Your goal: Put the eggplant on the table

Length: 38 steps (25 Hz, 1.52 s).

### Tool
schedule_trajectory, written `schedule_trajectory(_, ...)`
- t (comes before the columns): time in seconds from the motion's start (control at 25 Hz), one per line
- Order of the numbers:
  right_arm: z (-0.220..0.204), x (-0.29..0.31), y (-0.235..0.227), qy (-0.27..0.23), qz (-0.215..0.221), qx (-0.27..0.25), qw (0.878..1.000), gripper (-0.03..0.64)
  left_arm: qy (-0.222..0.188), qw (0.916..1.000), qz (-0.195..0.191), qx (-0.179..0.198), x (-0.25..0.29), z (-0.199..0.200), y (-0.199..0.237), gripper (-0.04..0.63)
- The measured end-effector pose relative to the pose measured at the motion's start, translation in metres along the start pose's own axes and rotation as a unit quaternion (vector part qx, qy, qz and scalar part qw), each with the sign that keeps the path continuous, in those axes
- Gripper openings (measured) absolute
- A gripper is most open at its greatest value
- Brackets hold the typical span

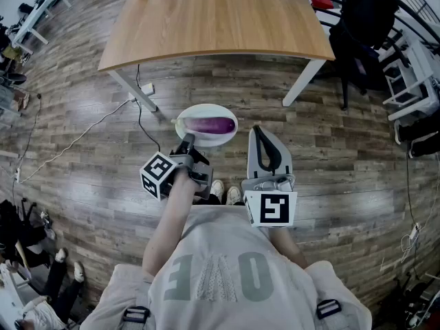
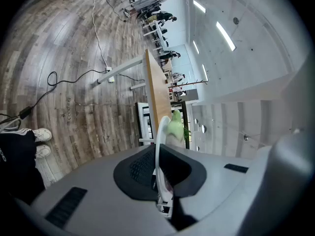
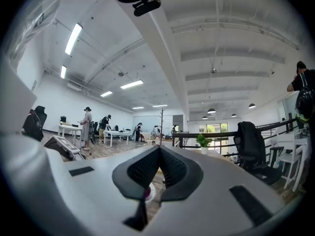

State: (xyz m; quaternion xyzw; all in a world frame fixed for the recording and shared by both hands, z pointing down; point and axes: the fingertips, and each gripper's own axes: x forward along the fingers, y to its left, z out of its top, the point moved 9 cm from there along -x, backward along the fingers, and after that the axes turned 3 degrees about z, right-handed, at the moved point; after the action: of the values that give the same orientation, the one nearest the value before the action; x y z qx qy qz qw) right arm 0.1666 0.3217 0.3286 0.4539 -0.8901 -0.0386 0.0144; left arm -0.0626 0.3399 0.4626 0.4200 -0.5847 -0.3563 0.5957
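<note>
**Head view.** Soft, even overhead light, and the shadows are weak. The floor has a pale sheen at the left. The table is bright, and the plate rim is nearly bleached. Heavy fisheye bows the straight lines toward the edges.

**Left gripper view.** Black vignette in the corners. The ceiling strips glare white. My jaws sit close to the lens and look soft.

**Right gripper view.** Same round black border. The ceiling strips and the far windows are blown out. My jaws are flat grey and slightly blurred.
</note>
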Motion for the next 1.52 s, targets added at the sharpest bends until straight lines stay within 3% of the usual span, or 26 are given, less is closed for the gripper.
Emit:
schedule_trajectory(0.4,0.005,0.023,0.019,-0.006,0.001,0.004,1.0,0.018,-0.001,0.9999,-0.011,-0.012,0.009,0.022,0.0,0.021)
schedule_trajectory(0.72,0.0,0.024,0.004,-0.02,-0.03,0.029,0.999,0.018,0.009,0.9997,-0.021,-0.013,0.017,0.025,-0.002,0.021)
schedule_trajectory(1.08,-0.008,0.057,0.021,0.023,-0.079,0.044,0.996,0.018,0.01,0.9997,-0.015,-0.014,0.028,0.072,-0.002,0.021)
schedule_trajectory(1.52,-0.014,0.063,0.02,0.033,-0.132,0.023,0.99,0.018,0.003,0.9998,-0.02,-0.004,0.053,0.11,-0.001,0.022)
